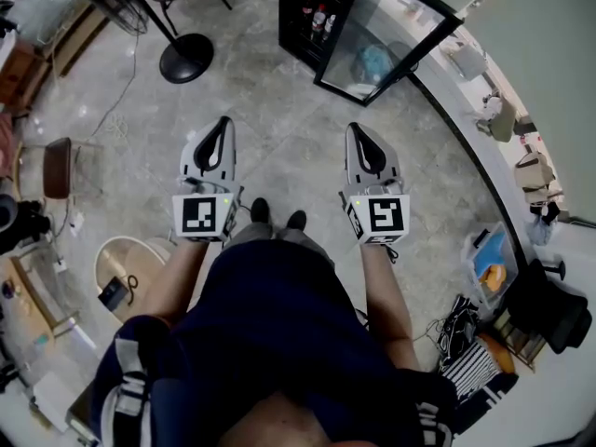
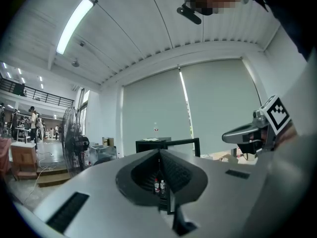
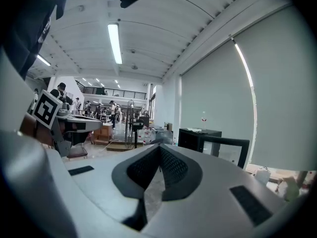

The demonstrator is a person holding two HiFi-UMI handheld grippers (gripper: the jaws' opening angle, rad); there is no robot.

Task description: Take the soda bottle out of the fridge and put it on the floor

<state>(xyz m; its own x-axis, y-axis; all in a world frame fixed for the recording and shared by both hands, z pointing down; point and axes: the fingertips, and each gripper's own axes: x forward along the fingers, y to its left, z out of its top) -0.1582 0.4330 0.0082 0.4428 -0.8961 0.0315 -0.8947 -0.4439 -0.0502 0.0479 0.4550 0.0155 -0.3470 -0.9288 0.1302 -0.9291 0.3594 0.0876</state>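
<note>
The black fridge (image 1: 312,17) stands at the far side of the floor with its glass door (image 1: 386,45) swung open to the right. Small soda bottles (image 1: 319,21) stand on a shelf inside. In the left gripper view the bottles (image 2: 159,185) show far off through the gap below the jaws. My left gripper (image 1: 222,121) and right gripper (image 1: 356,128) are held side by side at waist height. Both point toward the fridge and stay well short of it. Both are shut with nothing between the jaws, as the left gripper (image 2: 159,151) and right gripper (image 3: 158,147) show in their own views.
A standing fan's round base (image 1: 186,59) sits on the floor left of the fridge. A brown chair (image 1: 58,166) and a round stool (image 1: 130,264) are at my left. A blue bin (image 1: 489,259), bags and cables lie at my right along the curved wall.
</note>
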